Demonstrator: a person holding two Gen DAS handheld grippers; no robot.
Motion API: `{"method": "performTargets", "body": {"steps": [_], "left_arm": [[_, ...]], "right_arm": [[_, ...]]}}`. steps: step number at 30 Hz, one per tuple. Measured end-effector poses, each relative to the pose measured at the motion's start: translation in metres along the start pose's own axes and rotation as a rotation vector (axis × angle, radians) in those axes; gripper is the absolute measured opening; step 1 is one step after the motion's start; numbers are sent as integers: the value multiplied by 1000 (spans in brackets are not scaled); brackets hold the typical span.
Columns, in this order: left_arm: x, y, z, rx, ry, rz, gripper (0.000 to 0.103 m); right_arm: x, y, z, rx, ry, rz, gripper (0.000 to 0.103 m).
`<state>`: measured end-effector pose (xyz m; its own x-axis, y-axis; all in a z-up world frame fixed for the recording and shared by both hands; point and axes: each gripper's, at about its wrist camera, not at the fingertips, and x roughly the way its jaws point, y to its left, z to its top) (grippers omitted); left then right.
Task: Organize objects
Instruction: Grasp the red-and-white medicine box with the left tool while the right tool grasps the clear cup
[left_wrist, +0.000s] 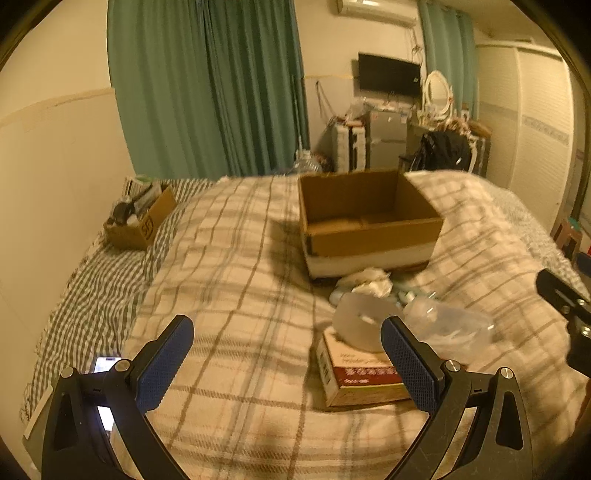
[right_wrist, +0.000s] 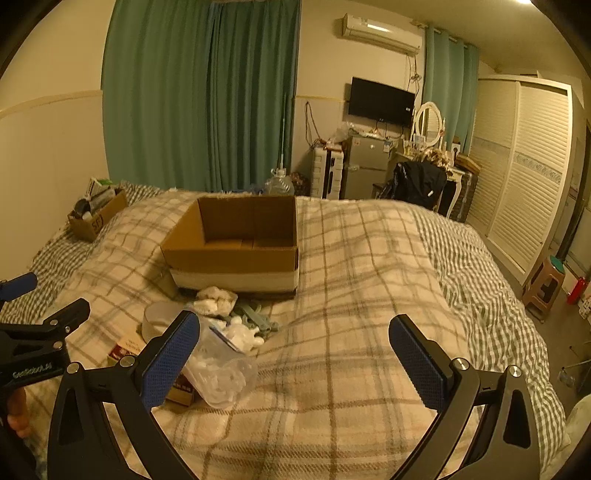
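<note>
Cardboard box (right_wrist: 236, 240) open-topped mid-blanket (right_wrist: 351, 295), clutter at its near edge, both hand-held grippers (left_wrist: 286, 354) (right_wrist: 293, 350) wide open, empty.

open plaid blanket (right_wrist: 351, 295) right of cardboard box (right_wrist: 236, 254), clutter (right_wrist: 221, 332) before it

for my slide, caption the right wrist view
Open right gripper above plaid blanket, empty cardboard box ahead.

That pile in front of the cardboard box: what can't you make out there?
- Book: cover text blurred in the left view; the right view's finger covers much of it.
- Clear container: white contents unidentifiable, blurred.
- Grey-blue items: too small and blurry in both views.
- Cardboard box: near wall hides part of its floor.
</note>
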<state>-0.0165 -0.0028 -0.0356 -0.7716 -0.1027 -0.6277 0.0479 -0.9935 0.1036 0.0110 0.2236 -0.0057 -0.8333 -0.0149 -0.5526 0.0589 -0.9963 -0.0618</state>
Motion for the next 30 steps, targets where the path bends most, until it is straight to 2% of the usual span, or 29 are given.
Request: {"method": "performTargets", "body": {"steps": [3, 6, 9, 14, 16, 19, 20, 21, 23, 25, 26, 27, 30], "left_arm": [[20, -7, -8, 28, 28, 44, 103], [43, -15, -17, 40, 88, 39, 103], [71, -24, -27, 51, 181, 4, 103], [102, -28, -34, -21, 317, -168, 103], [104, -33, -35, -10, 331, -187, 103], [98, -44, -40, 19, 374, -305, 101], [92, -46, -42, 28, 372, -326, 97], [87, -46, -43, 36, 356, -314, 93], [78, -37, -37, -5, 314, -297, 65], [71, -12, -32, -117, 306, -342, 48], [69, -4, -30, -156, 304, -366, 42], [64, 7, -28, -198, 304, -393, 40], [46, 21, -21, -204, 268, -371, 35]], "right_arm": [[12, -2, -6, -2, 32, -1, 103], [23, -4, -11, 9, 62, 11, 103], [32, -5, -13, 17, 86, 22, 103], [40, -5, -16, 23, 114, 25, 103], [42, -2, -16, 15, 122, 18, 103], [39, 3, -16, -11, 118, 1, 103], [38, 5, -16, -18, 113, -4, 103], [36, 6, -15, -25, 108, -7, 103], [33, 9, -14, -39, 97, -12, 103], [32, 11, -14, -46, 100, -18, 103], [32, 13, -15, -54, 101, -21, 103], [32, 15, -14, -65, 102, -19, 103], [35, 23, -12, -100, 115, 14, 103]]}}
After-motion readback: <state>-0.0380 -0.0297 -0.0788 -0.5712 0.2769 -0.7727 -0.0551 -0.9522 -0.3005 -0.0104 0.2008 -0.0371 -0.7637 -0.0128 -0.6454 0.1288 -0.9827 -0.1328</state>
